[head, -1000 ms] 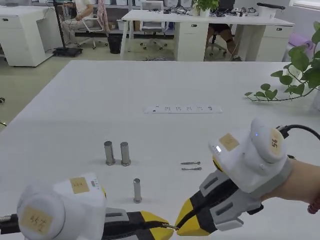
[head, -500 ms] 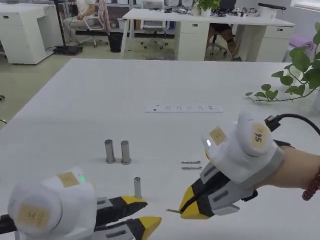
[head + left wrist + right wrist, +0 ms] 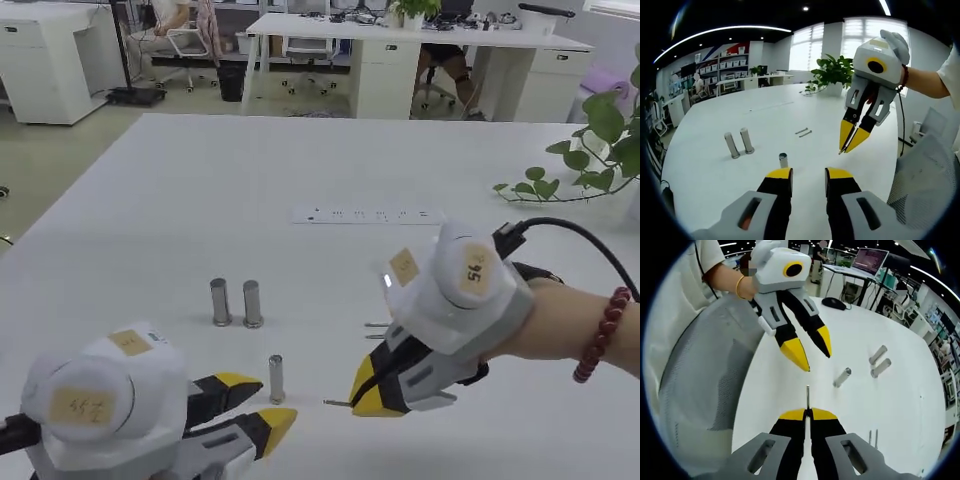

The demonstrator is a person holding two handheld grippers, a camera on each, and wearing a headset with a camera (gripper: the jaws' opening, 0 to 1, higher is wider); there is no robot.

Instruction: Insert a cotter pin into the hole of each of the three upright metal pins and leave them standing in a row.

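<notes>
Near edge of the bench (image 3: 300, 160): the left gripper (image 3: 255, 402) hangs with its jaws spread wide and empty. At its 3 o'clock, the right gripper (image 3: 372, 396) is clamped on a cotter pin (image 3: 335, 403), whose thin shank pokes out toward 9 o'clock.

Just beyond the two tools stands the near pin (image 3: 276, 378), a short grey steel cylinder, upright and alone. It is dark at the top, and its cross hole cannot be made out from here. The step in hand looks to be threading this pin.

Done well, the open left gripper would steady it low on the body and leave the top free. The right would bring the shank level with the hole and slide it in straight, since a skewed push could tip the pin over.

Further back, at 11 o'clock from the near pin, two pins (image 3: 251, 303) stand close side by side. Spare cotters (image 3: 374, 326) lie at its 2 o'clock, partly behind the right gripper. A power strip (image 3: 368, 214) lies beyond, at 12 o'clock.
</notes>
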